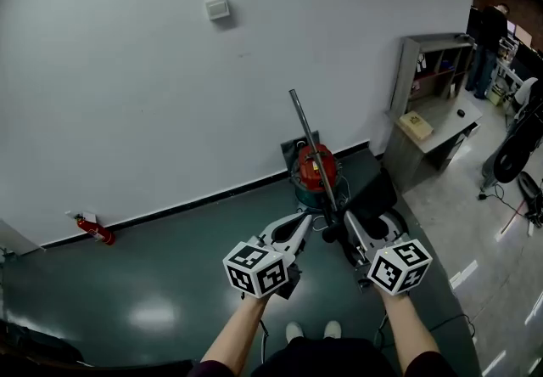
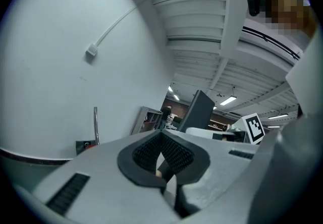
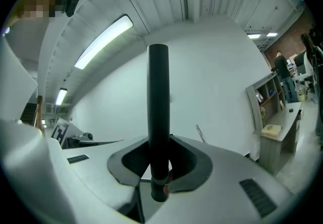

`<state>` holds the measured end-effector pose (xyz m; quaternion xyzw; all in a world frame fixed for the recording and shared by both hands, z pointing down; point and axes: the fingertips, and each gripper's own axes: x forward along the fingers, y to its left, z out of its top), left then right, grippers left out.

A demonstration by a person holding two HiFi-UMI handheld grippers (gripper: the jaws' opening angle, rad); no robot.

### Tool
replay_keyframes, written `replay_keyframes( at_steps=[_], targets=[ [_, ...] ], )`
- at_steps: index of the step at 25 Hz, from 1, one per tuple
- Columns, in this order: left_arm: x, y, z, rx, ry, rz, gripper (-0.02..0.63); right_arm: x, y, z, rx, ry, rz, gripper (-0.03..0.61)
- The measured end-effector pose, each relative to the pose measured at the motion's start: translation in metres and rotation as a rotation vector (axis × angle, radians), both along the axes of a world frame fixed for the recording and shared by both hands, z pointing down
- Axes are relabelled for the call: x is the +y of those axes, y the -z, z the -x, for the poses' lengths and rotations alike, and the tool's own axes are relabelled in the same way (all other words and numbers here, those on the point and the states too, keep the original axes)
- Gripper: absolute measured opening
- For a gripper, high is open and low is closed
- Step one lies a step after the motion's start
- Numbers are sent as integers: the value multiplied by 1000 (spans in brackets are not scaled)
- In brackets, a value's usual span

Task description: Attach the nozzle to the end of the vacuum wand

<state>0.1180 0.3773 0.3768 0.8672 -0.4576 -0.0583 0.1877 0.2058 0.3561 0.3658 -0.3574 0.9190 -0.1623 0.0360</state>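
- The nozzle (image 3: 158, 117) is a long black tube. It stands straight up between the tongs of my right gripper (image 1: 349, 229), which pinch it tight near its bottom end.
- Only a short bit with a reddish ring pokes out below the tongs. I think I hold it low down so the long part stays free to line up with the wand. I cannot tell which end has to go on.
- The wand (image 1: 297, 112) is a thin metal pole. It leans up from the red vacuum (image 1: 314, 167) by the white wall, with its bare end up in the air.
- The nozzle and the wand are not joined yet. In the right gripper view the wand looks small and sits off to the right of the nozzle, so I think it is some way off.
- My left gripper (image 2: 162, 157) is next to the right one. Its tongs are pressed together with nothing in them. I guess that hand is free so it can hold the wand steady later.
- Farther out, a small red fire extinguisher (image 1: 95, 229) lies by the wall on the left. A grey desk (image 1: 433, 125) with shelves stands on the right.
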Motion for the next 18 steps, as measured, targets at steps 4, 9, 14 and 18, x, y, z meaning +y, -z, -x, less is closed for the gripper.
replay_keyframes(
  at_steps=[4, 9, 14, 18],
  targets=[
    [-1, -2, 4, -8, 13, 6, 3, -1, -1, 0, 31, -3, -31, 91],
    [2, -7, 21, -35, 31, 19, 3, -3, -4, 6, 24, -11, -35, 91],
    [7, -15, 57, -39, 53, 36, 3, -3, -9, 23, 13, -27, -36, 90],
    [8, -17, 79, -45, 50, 47, 3, -3, -12, 35, 19, -50, -30, 91]
  ],
)
